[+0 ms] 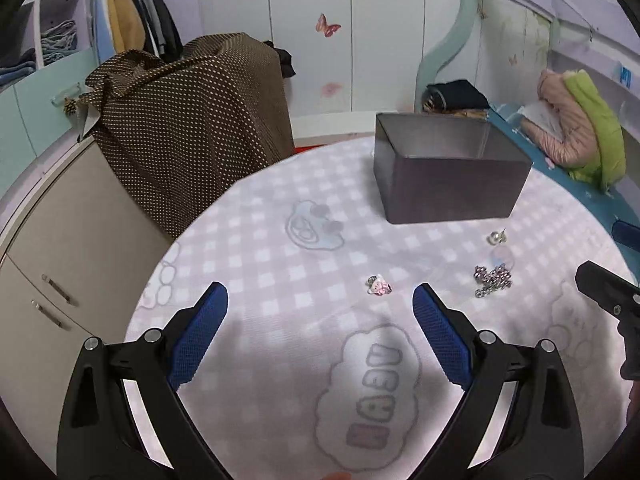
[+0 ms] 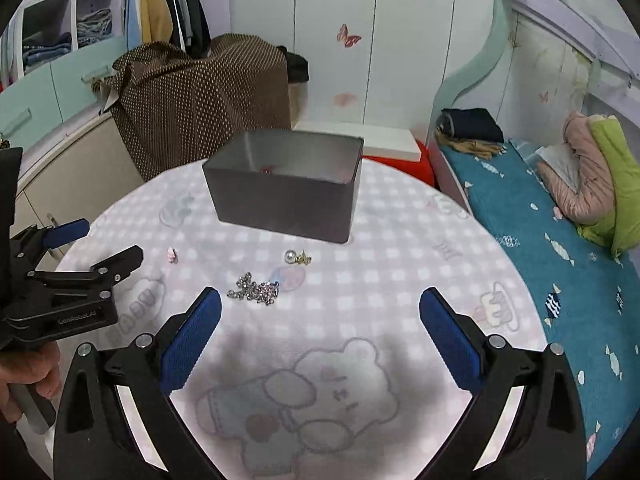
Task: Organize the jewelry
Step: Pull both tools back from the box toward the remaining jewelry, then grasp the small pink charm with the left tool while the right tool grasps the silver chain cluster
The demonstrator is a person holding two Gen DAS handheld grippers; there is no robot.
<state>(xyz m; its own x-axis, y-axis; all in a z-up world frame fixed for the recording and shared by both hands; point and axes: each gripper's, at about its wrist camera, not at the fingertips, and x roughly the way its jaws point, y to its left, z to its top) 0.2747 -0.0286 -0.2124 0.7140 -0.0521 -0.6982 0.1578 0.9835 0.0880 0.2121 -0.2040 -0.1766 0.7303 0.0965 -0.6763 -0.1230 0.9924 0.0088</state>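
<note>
Right tool [image 2: 320, 300] spread wide, empty; chain [image 2: 254, 290] just ahead, left of centre.

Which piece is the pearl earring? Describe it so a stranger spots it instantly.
Start at the dark open box on the round checked tablecloth. Just in front of the box's near wall lies the pearl earring, closer to it than the silver chain. It alone has a round white bead with a small gold fitting; the pink charm lies apart to the left.
</note>
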